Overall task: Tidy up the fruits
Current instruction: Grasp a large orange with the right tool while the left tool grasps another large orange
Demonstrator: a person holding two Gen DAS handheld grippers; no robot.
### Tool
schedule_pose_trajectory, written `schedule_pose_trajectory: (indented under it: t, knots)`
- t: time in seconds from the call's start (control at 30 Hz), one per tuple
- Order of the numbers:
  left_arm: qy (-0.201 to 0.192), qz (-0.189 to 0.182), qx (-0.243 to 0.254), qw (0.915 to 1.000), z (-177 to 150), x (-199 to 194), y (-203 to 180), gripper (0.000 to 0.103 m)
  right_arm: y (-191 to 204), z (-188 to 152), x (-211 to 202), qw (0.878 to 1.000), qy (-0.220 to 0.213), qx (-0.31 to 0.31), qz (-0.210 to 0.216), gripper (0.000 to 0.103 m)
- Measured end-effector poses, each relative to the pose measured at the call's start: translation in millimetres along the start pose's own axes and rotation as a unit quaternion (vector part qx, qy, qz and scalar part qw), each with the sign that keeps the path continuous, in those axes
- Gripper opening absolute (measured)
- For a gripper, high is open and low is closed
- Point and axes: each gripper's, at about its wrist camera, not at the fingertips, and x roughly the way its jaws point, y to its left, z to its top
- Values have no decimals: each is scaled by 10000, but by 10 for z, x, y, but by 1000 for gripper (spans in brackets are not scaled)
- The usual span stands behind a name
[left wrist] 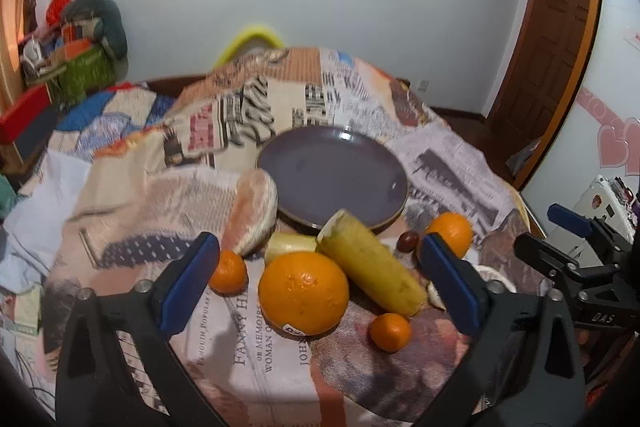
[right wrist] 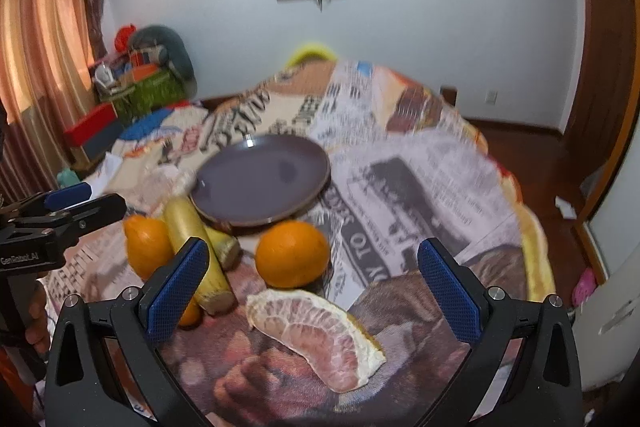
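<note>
Both grippers hung over a surface draped in a newspaper-print cloth (left wrist: 280,347); whether a desk or a bed lay under it could not be told.

Left gripper (left wrist: 320,279): fingers wide, nothing between them. It was lined up on the large orange (left wrist: 303,293), which sat squarely in the gap, probably the next pick. A banana piece (left wrist: 370,263) lay touching the orange's right side, its cut end toward the plate (left wrist: 280,163). Small mandarins lay near each finger (left wrist: 228,271) (left wrist: 390,331); another orange (left wrist: 450,231) lay behind the right finger. A pomelo wedge (left wrist: 256,211) leaned against the plate's near-left rim. A small dark red fruit (left wrist: 408,239) sat nearby, too blurred to name.

Right gripper (right wrist: 314,291): fingers also wide and empty, poised over a second pomelo wedge (right wrist: 320,335), flesh side up, just ahead of the fingers.

The purple plate held nothing; all the fruit crowded along its near edge on the cloth. Judged: sorting not yet begun, the plate the likely destination. The orange's contact with the banana could make it roll when gripped.
</note>
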Motion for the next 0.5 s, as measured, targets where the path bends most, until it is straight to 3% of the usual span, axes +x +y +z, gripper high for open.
schedule_pose_trajectory:
  t: [0.13, 0.4, 0.5]
  knots:
    - [399, -104, -134, 9991, -76, 246, 114, 79, -13, -47, 252, 9993, 365, -50, 31, 103]
    - [708, -150, -277, 9970, -220, 408, 206, 77, -6, -42, 513, 9982, 569, 3, 177, 103]
    - [837, -177, -282, 9959, -262, 488, 200, 71, 6, -55, 576, 9977, 633, 37, 250, 96]
